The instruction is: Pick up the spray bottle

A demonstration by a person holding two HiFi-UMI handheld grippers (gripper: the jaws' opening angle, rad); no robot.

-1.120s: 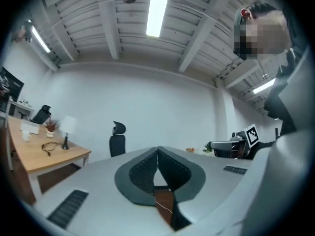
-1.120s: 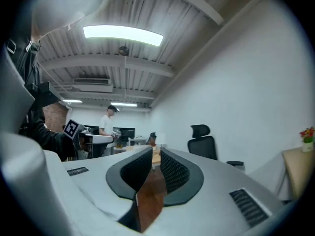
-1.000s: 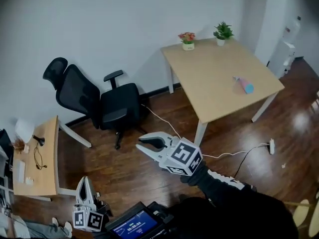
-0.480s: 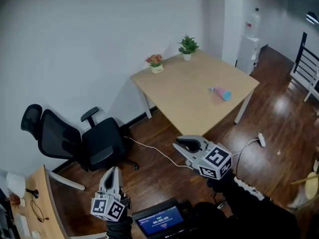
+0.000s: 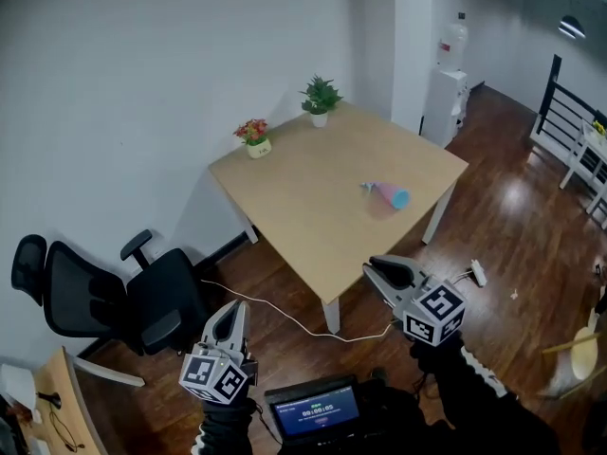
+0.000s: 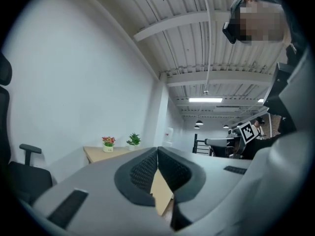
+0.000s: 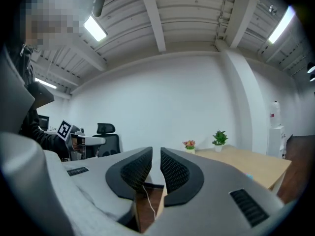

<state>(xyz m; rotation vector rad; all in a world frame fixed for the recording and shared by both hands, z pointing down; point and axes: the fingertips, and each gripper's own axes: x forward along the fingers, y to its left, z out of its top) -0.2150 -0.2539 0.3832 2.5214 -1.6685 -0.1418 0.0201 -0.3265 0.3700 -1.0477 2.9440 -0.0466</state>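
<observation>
The spray bottle [image 5: 388,194], pink with a light-blue end, lies on its side on the light wooden table [image 5: 303,197], toward the table's right side. Both grippers hang over the dark wood floor, short of the table's near corner and well away from the bottle. My left gripper [image 5: 235,307] is at the lower left of the head view; its jaws touch and hold nothing [image 6: 157,150]. My right gripper [image 5: 373,265] is nearer the table's front corner. Its jaws are together but for a thin slit, with nothing between them [image 7: 156,151].
Two small potted plants [image 5: 252,136] [image 5: 320,95] stand at the table's far edge by the white wall. A black office chair [image 5: 104,297] is at the left. A white cable [image 5: 285,316] and power strip [image 5: 472,273] lie on the floor. A water dispenser [image 5: 446,74] stands behind.
The view has swung right: the table moved from the upper right to the middle and the chair slid to the left. Both grippers travelled with it and now face the table.
</observation>
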